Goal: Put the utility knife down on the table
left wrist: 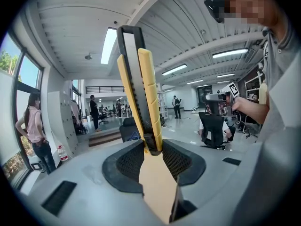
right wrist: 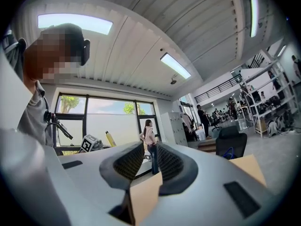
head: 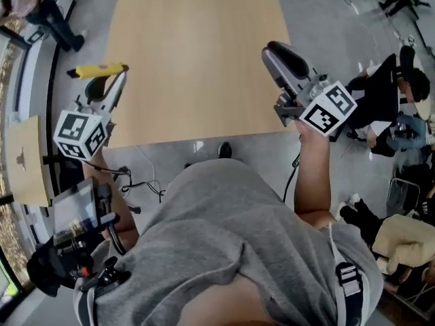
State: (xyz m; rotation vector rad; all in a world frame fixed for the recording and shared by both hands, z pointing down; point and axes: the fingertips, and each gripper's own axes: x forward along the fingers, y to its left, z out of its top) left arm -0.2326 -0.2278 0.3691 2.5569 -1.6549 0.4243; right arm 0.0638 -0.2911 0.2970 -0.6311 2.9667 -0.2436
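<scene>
While hanging just off table's (head: 197,60) 9 o'clock edge, grips knife (head: 100,68) by one end in left gripper's (head: 112,80) closed jaws, long axis pointing 9 o'clock, away from table. Needs carrying toward 3 o'clock. Leaves right gripper (head: 279,53) near table's 3 o'clock edge, jaws slightly apart, empty, farther from knife

Bright daylight and ceiling strip lights (right wrist: 176,65) (glaring slightly); gripper views bulge fisheye, dark-cornered.
</scene>
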